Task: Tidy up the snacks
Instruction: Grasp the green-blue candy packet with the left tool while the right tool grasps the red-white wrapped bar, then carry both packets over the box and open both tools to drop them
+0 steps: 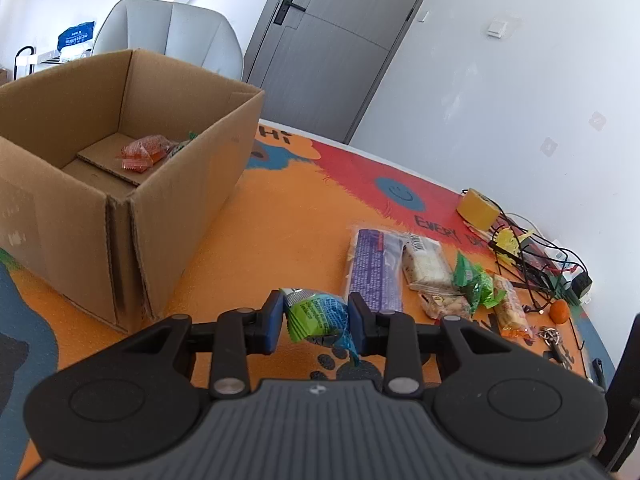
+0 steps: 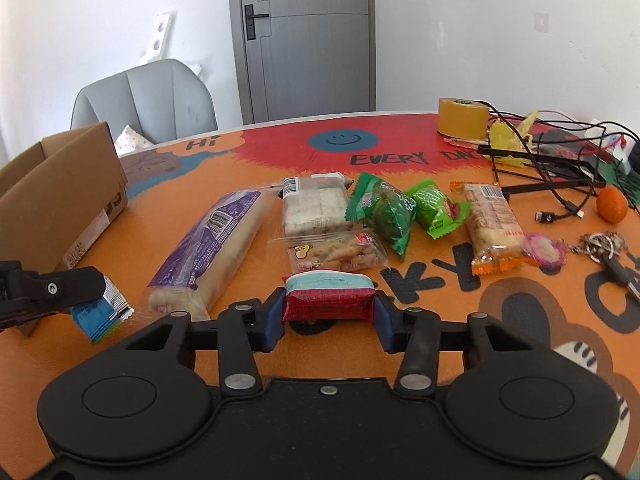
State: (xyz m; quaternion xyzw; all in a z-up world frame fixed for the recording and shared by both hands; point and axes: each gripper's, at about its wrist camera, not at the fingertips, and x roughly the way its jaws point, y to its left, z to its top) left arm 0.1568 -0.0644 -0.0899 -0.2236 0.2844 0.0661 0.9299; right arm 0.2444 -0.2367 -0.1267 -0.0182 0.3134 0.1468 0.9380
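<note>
My left gripper (image 1: 316, 318) is shut on a green and blue snack packet (image 1: 318, 316), held above the table to the right of the open cardboard box (image 1: 192, 200). The box holds an orange-red packet (image 1: 142, 152) and a green one. My right gripper (image 2: 328, 308) is shut on a red and pale-blue snack packet (image 2: 328, 294), just above the table. Ahead of it lie a long purple bread pack (image 2: 212, 248), a white cake pack (image 2: 312, 208), a clear biscuit bag (image 2: 336, 252), two green packets (image 2: 384, 212) and an orange-ended bar (image 2: 496, 228). The left gripper shows at the right wrist view's left edge (image 2: 60, 288).
A roll of yellow tape (image 2: 462, 118), tangled black cables (image 2: 560, 152), a small orange fruit (image 2: 612, 204) and keys (image 2: 604, 244) sit at the table's right. A grey chair (image 2: 144, 96) stands behind the table, and a grey door (image 2: 304, 36) beyond it.
</note>
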